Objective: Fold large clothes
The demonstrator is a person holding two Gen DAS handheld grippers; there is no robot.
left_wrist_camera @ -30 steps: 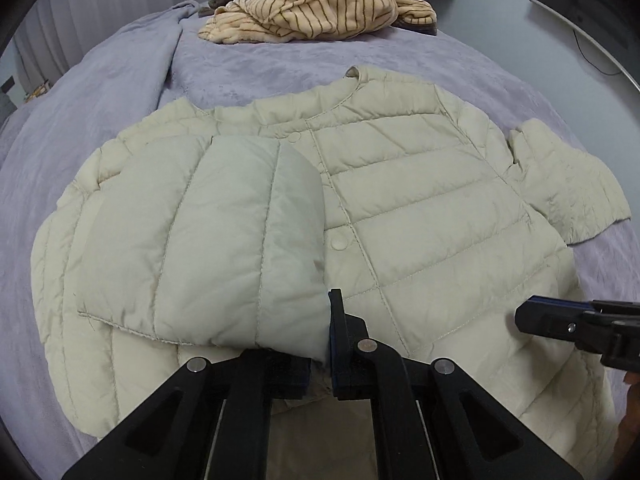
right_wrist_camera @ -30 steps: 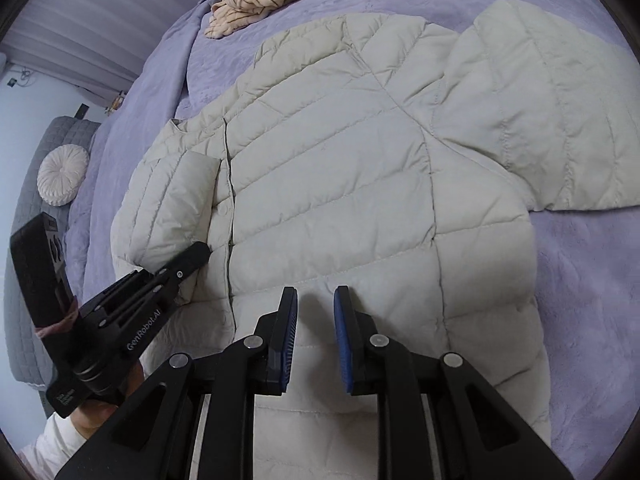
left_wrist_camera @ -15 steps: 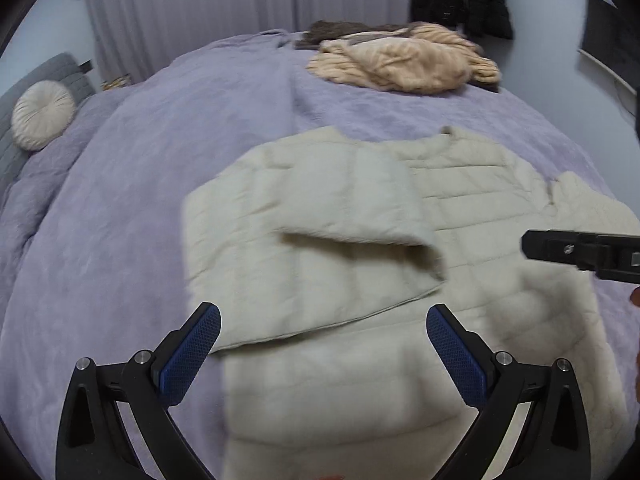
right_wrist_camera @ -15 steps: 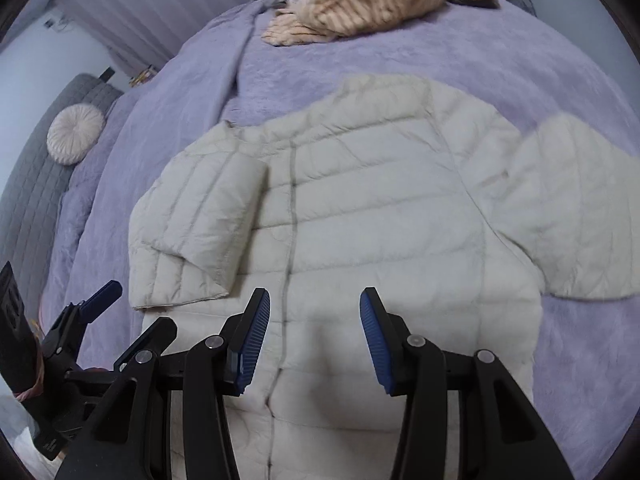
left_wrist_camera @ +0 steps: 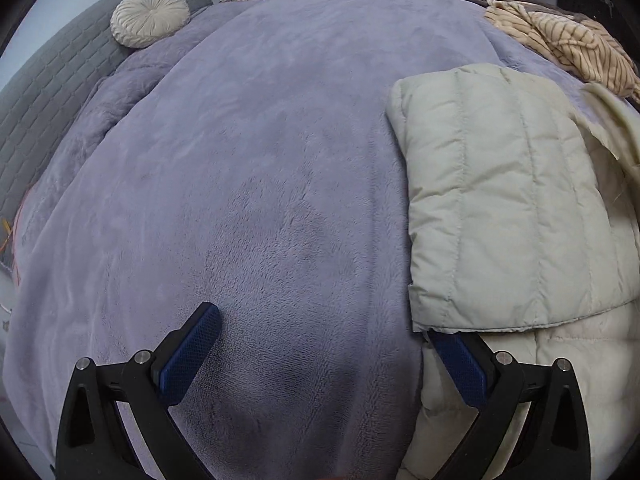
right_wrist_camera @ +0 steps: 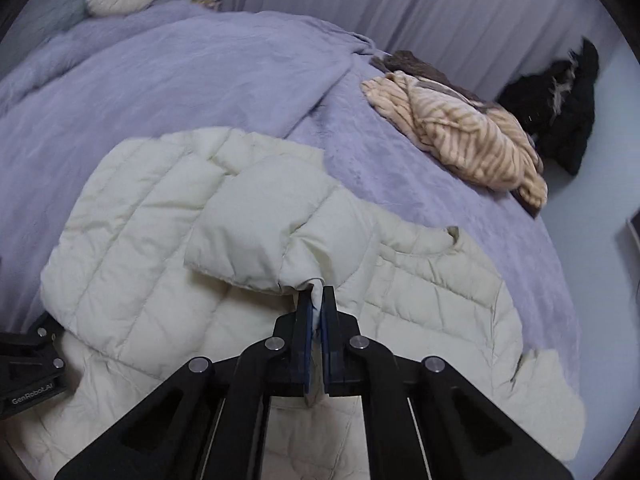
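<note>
A cream quilted puffer jacket (right_wrist_camera: 420, 292) lies flat on the purple blanket (left_wrist_camera: 260, 160). One sleeve (left_wrist_camera: 500, 208) is folded over the body. My right gripper (right_wrist_camera: 316, 294) is shut on the cuff of the other sleeve (right_wrist_camera: 272, 216), which is lifted and bunched over the jacket's middle. My left gripper (left_wrist_camera: 320, 324) stands wide open over bare blanket at the jacket's left edge, with nothing between its fingers. Its right finger (left_wrist_camera: 460, 364) rests against the jacket's edge just below the folded sleeve. The left gripper (right_wrist_camera: 28, 360) also shows at the left edge of the right wrist view.
A beige striped garment (right_wrist_camera: 460, 132) lies on a brown one (right_wrist_camera: 416, 64) at the far side of the bed. A black coat (right_wrist_camera: 560, 100) hangs by the curtain. A round cushion (left_wrist_camera: 150, 18) leans on the grey headboard (left_wrist_camera: 48, 92).
My left gripper let go of the folded sleeve, opened wide and swung left over the blanket. My right gripper opened, then shut on the other sleeve's cuff and carried it over the jacket.
</note>
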